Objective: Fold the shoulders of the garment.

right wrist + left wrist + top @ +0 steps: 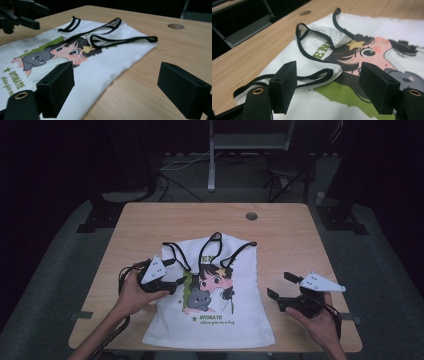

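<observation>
Dim room, grey floor point(60, 250), wooden table point(280, 227), cables behind.

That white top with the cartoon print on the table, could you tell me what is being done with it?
A person is folding a white sleeveless top with black trim and a cartoon girl print on a light wooden table. Its straps are already folded down over the print. The left gripper hovers open over the top's left edge, holding nothing. The right gripper is open above bare table beside the top.
</observation>
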